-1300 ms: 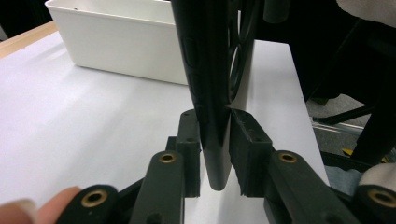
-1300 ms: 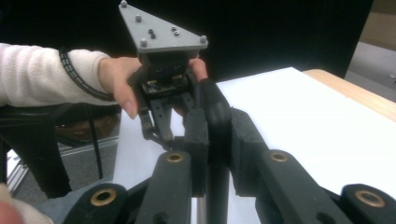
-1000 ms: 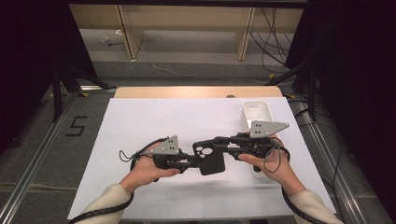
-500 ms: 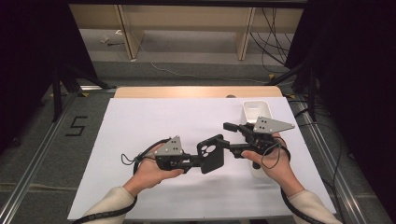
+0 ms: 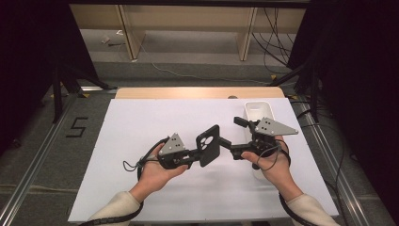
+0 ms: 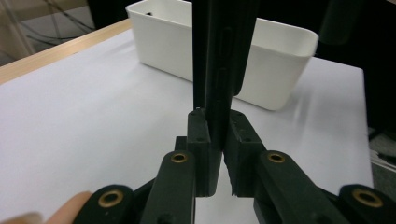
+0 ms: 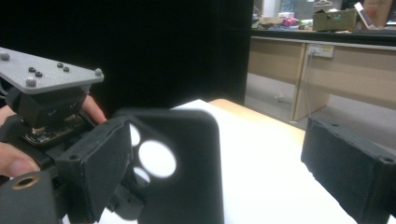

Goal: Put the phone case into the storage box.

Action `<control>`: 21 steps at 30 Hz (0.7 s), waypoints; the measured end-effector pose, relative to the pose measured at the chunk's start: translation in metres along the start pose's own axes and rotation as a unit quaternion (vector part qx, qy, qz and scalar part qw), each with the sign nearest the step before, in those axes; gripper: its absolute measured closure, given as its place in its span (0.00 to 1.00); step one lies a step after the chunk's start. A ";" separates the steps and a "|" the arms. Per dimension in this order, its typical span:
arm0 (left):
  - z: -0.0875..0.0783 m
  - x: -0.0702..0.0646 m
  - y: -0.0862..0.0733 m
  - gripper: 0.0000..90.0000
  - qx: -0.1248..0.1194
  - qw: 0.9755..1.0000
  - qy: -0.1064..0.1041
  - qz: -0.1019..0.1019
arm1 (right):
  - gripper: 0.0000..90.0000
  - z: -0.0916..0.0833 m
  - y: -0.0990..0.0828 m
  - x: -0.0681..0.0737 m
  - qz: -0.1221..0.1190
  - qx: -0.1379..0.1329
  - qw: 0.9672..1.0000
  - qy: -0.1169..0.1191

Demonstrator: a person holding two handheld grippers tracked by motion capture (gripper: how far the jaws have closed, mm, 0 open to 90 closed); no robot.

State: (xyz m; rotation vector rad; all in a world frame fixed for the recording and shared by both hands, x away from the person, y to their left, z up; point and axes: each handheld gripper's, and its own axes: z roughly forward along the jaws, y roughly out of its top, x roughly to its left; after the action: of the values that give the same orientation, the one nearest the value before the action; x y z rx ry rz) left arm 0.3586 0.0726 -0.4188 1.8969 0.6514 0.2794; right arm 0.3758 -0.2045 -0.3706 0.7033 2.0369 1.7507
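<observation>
1. My left gripper (image 5: 195, 154) has its fingers (image 6: 203, 149) closed hard on the lower edge of a black phone case (image 5: 209, 145). In the left gripper view the case stands edge-on between the two pads, both pressing on it.
2. The case is held clear of the table (image 5: 141, 122), over its middle and toward the near edge. It stands roughly upright, with its camera cutouts toward the top.
3. My right gripper (image 5: 231, 133) has fingers (image 7: 348, 168) that have just been opening and now stand wide apart. Nothing is pressed between them.
4. In the right gripper view the case sits between the two right fingers. The left finger in that view lies close beside the case near the cutouts; whether it touches, I cannot tell. The other finger stands well apart from it.
5. In the high view the lower right finger ends just beside the case; the upper one points toward the far edge, clear of it.
6. A white bin (image 5: 258, 111) stands on the table near its far right corner, long side running toward the near edge. My right hand (image 5: 270, 160) covers its near part.
7. In the left gripper view the bin lies beyond the case, apart from it.
8. My left hand (image 5: 157, 169) holds its gripper low over the table, near the near edge.
</observation>
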 end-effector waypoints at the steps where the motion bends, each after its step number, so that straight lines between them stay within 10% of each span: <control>1: 0.000 0.000 0.000 0.90 0.000 1.000 0.007 -0.002 | 0.11 0.001 -0.001 0.001 -0.001 0.001 1.000 -0.004; 21: 0.015 -0.020 0.006 0.90 0.015 0.998 0.056 -0.031 | 0.08 0.017 -0.013 0.020 -0.013 0.006 0.999 -0.029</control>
State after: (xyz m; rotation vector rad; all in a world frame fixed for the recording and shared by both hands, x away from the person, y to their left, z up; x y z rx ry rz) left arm 0.3506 0.0483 -0.4178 1.8966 0.7922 0.3407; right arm 0.3673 -0.1802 -0.3853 0.7190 2.0113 1.6859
